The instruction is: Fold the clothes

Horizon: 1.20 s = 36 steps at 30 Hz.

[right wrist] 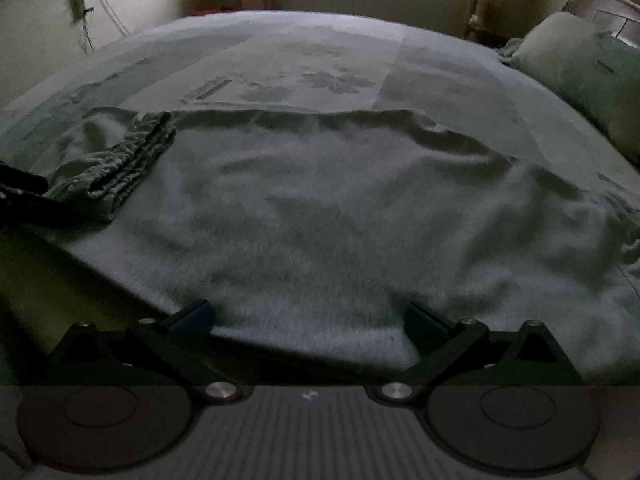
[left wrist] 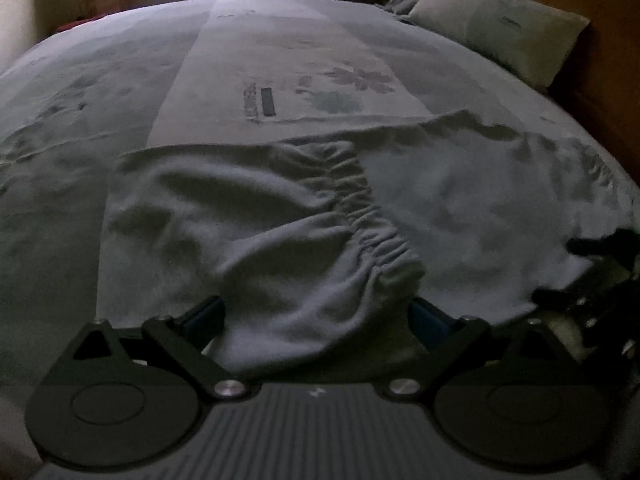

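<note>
A grey garment (left wrist: pixel 460 208) with a gathered elastic waistband (left wrist: pixel 360 208) lies spread on the bed. My left gripper (left wrist: pixel 316 312) stands open and low over it, a bulge of cloth under the waistband's near end lying between its wide-apart fingers. In the right wrist view the garment (right wrist: pixel 320 208) fills the middle, its waistband (right wrist: pixel 128 160) folded at the left. My right gripper (right wrist: pixel 310 314) is open over the garment's near edge, the flat cloth between its fingers and not pinched. The right gripper's dark frame (left wrist: pixel 576 300) shows at the right edge of the left wrist view.
The bed (left wrist: pixel 80 120) has a pale cover with a printed flower panel (left wrist: pixel 280 60) beyond the garment. A pillow (left wrist: pixel 500 36) leans against a wooden headboard (left wrist: pixel 600 80) at the far right. Walls and curtains stand behind the bed (right wrist: pixel 440 60).
</note>
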Available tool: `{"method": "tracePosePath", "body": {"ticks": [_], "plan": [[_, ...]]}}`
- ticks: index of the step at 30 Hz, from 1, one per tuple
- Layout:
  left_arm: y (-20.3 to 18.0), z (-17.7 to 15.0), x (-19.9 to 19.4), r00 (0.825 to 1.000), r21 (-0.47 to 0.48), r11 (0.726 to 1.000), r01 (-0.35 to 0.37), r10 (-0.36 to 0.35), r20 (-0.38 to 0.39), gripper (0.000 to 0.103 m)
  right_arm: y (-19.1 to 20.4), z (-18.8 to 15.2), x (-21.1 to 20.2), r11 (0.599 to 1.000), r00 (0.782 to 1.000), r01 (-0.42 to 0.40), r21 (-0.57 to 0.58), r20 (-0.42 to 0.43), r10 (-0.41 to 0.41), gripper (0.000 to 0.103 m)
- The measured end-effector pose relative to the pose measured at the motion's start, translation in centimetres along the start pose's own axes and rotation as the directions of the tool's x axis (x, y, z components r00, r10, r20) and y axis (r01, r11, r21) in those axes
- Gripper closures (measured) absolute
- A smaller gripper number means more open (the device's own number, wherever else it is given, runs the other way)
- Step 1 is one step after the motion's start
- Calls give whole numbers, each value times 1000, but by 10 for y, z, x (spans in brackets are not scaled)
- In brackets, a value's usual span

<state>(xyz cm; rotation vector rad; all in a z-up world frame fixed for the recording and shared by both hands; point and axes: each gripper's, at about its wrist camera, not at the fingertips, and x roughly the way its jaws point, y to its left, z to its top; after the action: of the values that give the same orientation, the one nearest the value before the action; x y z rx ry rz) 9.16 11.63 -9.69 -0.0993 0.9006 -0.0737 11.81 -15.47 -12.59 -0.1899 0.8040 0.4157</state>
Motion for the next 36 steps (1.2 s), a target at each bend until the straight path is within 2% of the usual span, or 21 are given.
{"method": "tracePosePath", "body": {"ticks": [4,6,8,11,14,16,19,21,24,27,30,33,36], "plan": [[-18,6,-19,999,45,998,-32,30,33,5,-7,-2,-11,999,999,-35,-8,32,35,0],[-30,9,-28,998,75,996,-38,34,56,5,-17,-1,-25,999,995,-49,13,83,48,0],[-45,12,-33,997,107,993,-41,33,73,5,-32,0,-41,1000,988,-17,18,152,14,0],[-72,18,-33,996,156,987,-47,35,79,4,-68,4,-56,996,978,60,65,197,-72,0],[-100,24,-25,997,207,978,-38,22,79,4,-111,1,-58,980,968,124,157,198,-154,0],[-119,28,-21,997,240,971,-11,-8,76,4,-141,-9,-56,960,966,156,232,165,-197,0],[-146,33,-13,997,285,958,25,-46,66,4,-182,-32,-52,919,972,172,355,89,-216,0],[-164,35,-6,997,310,950,38,-58,57,4,-200,-46,-56,903,973,165,396,83,-214,0],[-186,38,5,996,323,944,61,-77,38,4,-214,-58,-66,905,979,81,418,139,-152,0],[-202,40,13,994,323,942,89,-104,30,4,-217,-56,-73,903,979,52,426,156,-130,0],[-214,43,21,992,316,942,109,-122,21,4,-213,-43,-79,927,968,33,375,219,-123,0],[-223,43,28,991,314,941,128,-137,7,4,-215,-30,-71,941,964,54,334,228,-136,0],[-231,41,36,988,325,934,146,-152,-8,4,-232,-33,-52,921,971,119,370,151,-186,0]]}}
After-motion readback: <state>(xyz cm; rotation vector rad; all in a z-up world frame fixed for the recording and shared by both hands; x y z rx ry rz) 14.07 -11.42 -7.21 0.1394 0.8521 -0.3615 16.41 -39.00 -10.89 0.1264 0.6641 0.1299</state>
